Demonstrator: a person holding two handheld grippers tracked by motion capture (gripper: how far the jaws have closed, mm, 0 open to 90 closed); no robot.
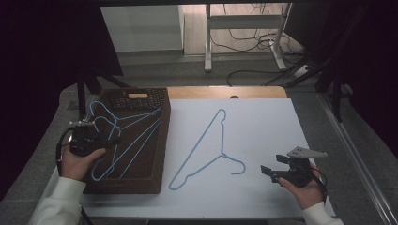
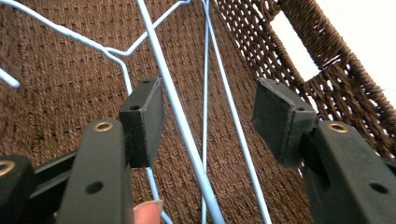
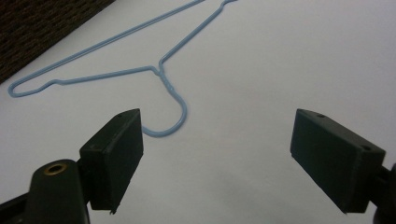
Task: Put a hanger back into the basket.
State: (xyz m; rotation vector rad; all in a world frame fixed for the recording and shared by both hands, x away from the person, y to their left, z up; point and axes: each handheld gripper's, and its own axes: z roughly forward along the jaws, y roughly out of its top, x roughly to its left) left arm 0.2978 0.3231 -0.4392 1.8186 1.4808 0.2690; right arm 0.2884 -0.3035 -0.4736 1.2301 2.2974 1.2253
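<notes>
White paper (image 1: 263, 126) covered the table, with a woven tray (image 1: 162, 140) at its left edge. The left gripper (image 1: 104, 140) was held over the tray, its jaws parted and nothing pinched, a blue wire of the hangers (image 2: 180, 121) running loose between them. The right gripper (image 1: 274, 165) was held released above the paper, near the hook of a lone hanger (image 1: 206, 145) lying flat mid-table.

Blue wire hangers (image 2: 187, 135) criss-cross the woven basket (image 1: 162, 140) floor beneath the left claw (image 2: 208, 116), while the white surface (image 1: 263, 126) around the lone hanger (image 1: 209, 150) lies open
</notes>
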